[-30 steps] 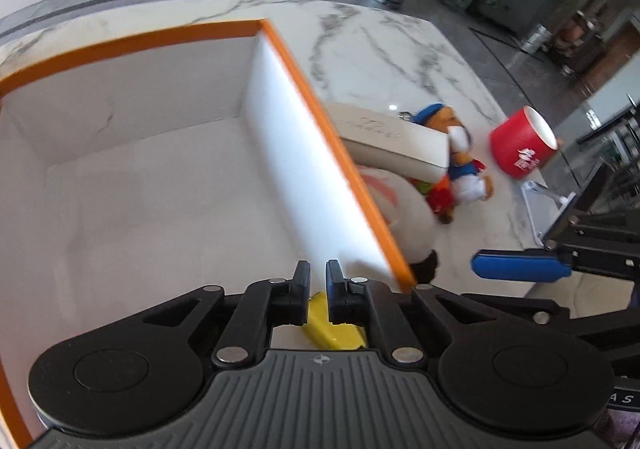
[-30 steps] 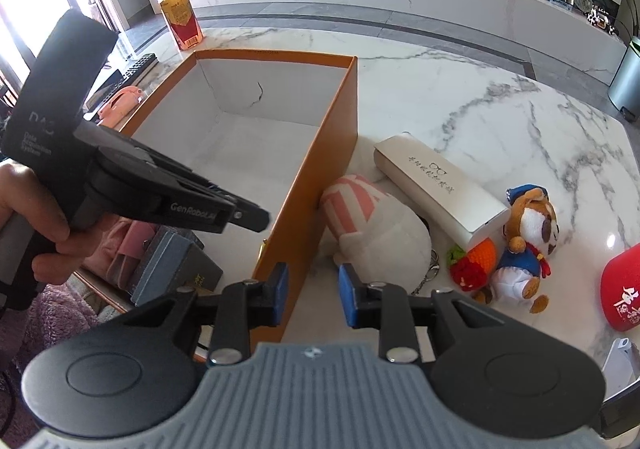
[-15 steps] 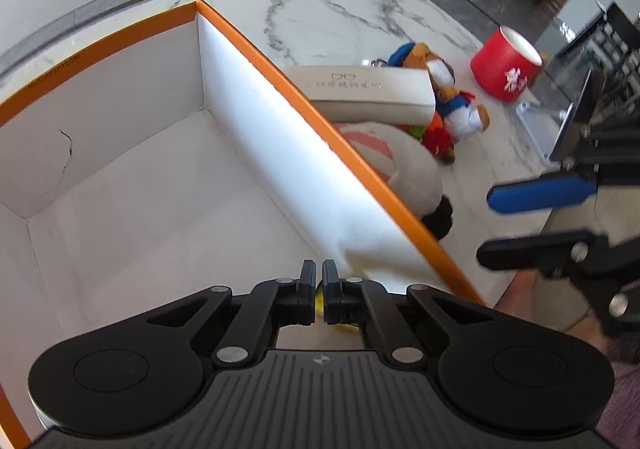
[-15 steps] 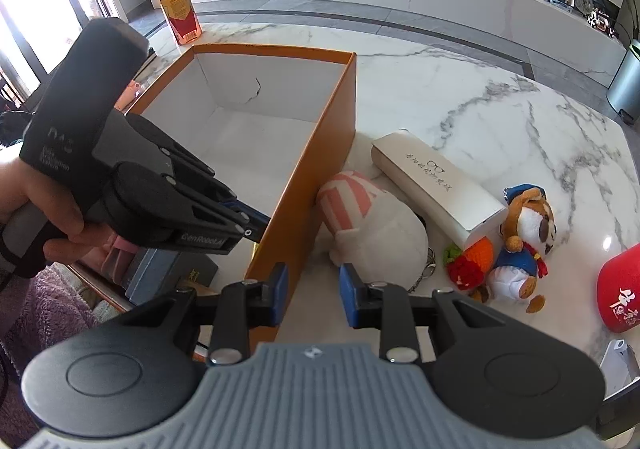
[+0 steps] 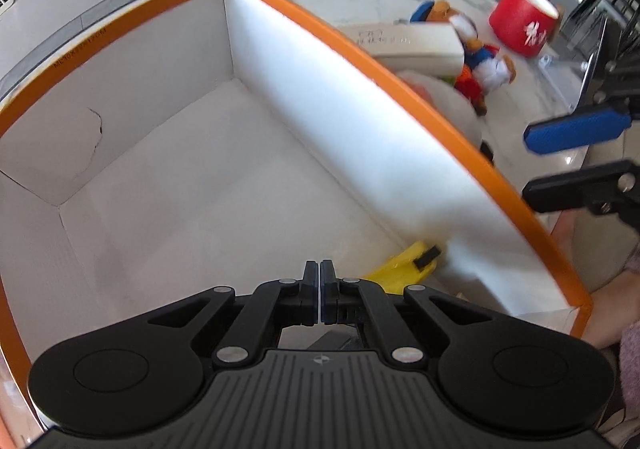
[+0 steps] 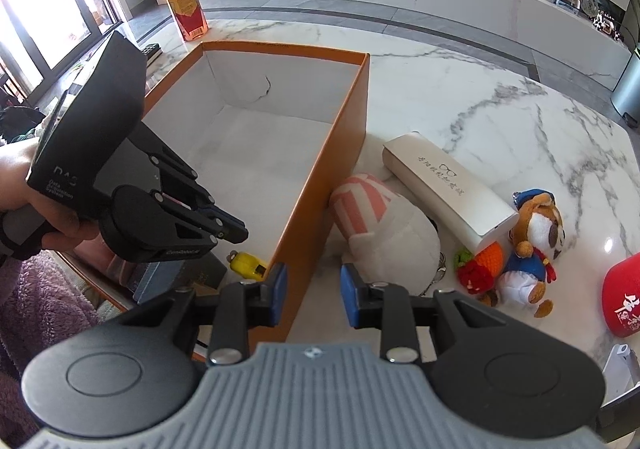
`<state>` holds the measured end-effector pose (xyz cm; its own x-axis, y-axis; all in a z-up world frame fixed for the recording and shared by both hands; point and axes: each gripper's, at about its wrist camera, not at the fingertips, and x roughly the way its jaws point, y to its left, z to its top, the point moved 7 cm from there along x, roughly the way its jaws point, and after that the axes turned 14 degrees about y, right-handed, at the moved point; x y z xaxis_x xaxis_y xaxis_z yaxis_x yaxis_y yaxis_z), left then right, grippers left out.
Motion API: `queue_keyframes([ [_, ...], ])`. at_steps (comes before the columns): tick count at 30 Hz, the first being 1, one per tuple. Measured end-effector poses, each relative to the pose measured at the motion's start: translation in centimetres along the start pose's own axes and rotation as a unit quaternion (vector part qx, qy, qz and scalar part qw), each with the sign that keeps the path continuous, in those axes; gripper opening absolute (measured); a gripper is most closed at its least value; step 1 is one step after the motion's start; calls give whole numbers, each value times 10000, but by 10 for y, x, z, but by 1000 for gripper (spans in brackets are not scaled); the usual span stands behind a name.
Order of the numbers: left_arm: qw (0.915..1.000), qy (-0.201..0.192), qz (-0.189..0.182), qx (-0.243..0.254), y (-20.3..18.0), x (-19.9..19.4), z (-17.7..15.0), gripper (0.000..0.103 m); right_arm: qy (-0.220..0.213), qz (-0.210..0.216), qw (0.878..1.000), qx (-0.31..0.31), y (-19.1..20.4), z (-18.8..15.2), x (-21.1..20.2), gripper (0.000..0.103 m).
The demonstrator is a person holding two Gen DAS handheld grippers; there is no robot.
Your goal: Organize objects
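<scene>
Left gripper (image 5: pixel 320 291): jaws pressed together, nothing between them; held over the near end of the orange box (image 5: pixel 304 23), pointing down and forward into its white interior. In the right wrist view the left gripper (image 6: pixel 234 231) enters from the left, angled downward, its body gripped by the person's left hand (image 6: pixel 28 205) at the frame edge.

Right gripper (image 6: pixel 313 293): jaws spread, holding nothing; blue pads (image 6: pixel 279 291) straddle the near corner of the orange box (image 6: pixel 340 129), one inside the wall line, one outside. In the left wrist view the right gripper (image 5: pixel 576 157) shows at the right edge, just outside the box wall, one blue finger above one black.

Yellow item (image 5: pixel 404 269): small, with a black part; lies on the box floor in the near right corner, against the wall. Also seen in the right wrist view (image 6: pixel 247 264), below the left gripper's tips.

Outside the box, on the marble tabletop (image 6: pixel 500 89):
- White plush with pink-striped part (image 6: pixel 384 225), touching the box's outer wall.
- White glasses case (image 6: pixel 444 189), just beyond the plush, lying at an angle.
- Small red and orange crocheted toy (image 6: pixel 480 269), by the case's near end.
- Plush dog in blue cap (image 6: pixel 534 245), beside the case.
- Red cup (image 6: pixel 624 301), on its side at the right edge.
- Bottle of amber drink (image 6: pixel 186 9), beyond the box's far corner.
</scene>
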<state>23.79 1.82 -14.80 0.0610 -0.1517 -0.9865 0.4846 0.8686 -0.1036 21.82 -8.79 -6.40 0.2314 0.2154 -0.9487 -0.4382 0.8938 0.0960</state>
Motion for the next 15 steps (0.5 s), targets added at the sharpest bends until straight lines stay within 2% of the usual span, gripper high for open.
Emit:
queue_keyframes([
  [4, 9976, -340, -592, 70, -8, -16, 6, 2, 16, -19, 10000, -5, 1, 1, 0, 32],
  [9, 9946, -387, -887, 384, -23, -21, 9, 7, 30, -26, 10000, 5, 1, 2, 1, 32],
  [10, 9940, -377, -889, 506, -27, -22, 8, 10, 31, -24, 10000, 7, 1, 2, 1, 32],
  [14, 9921, -302, -565, 1078, -40, -21, 0, 48, 40, -39, 10000, 17, 0, 1, 2, 34],
  [15, 9909, -238, -490, 1234, -42, -20, -2, 49, 41, -42, 10000, 24, -1, 1, 3, 34],
])
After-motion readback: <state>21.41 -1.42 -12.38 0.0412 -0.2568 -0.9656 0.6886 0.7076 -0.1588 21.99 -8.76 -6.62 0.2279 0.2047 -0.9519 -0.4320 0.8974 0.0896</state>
